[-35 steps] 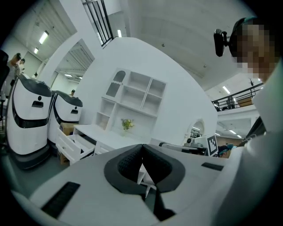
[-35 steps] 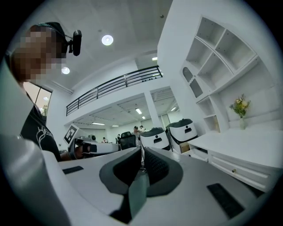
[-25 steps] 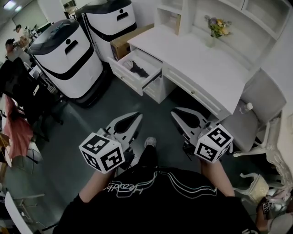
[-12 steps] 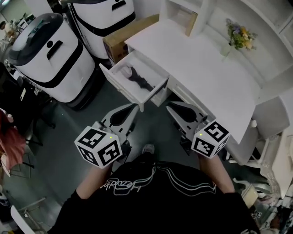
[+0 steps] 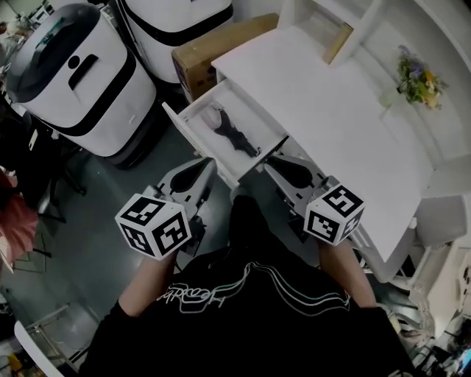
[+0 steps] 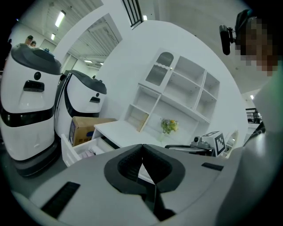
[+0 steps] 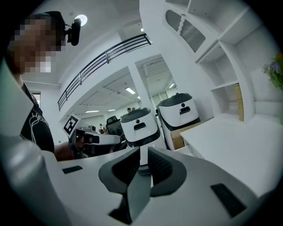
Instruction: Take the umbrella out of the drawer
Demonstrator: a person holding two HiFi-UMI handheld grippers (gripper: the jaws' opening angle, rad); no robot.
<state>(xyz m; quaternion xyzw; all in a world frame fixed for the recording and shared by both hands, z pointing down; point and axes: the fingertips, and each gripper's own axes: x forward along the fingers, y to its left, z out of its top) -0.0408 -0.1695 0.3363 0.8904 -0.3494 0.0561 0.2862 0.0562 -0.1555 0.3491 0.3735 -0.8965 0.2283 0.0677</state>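
Note:
The white drawer [image 5: 193,118] of the white desk [image 5: 331,110] stands pulled open. A black folded umbrella [image 5: 235,137] lies inside it, pointing along the drawer. My left gripper [image 5: 209,163] hovers just short of the drawer's front edge, jaws shut and empty. My right gripper [image 5: 269,161] is beside it at the drawer's right corner, also shut with nothing held. In the left gripper view the left gripper [image 6: 142,145] has its tips meeting, and the open drawer [image 6: 84,148] shows low at the left. In the right gripper view the right gripper [image 7: 142,150] looks past the desk top [image 7: 234,137].
Two white-and-black machines [image 5: 81,81] [image 5: 176,22] stand left of the desk, with a cardboard box [image 5: 221,44] beside them. A vase of flowers [image 5: 416,77] and a shelf unit [image 6: 177,92] are at the desk's back. Dark floor [image 5: 110,199] lies below the drawer.
Both grippers have come forward to the desk. The open drawer, which lay well ahead of them, now sits right at their tips. Jaws stay shut.

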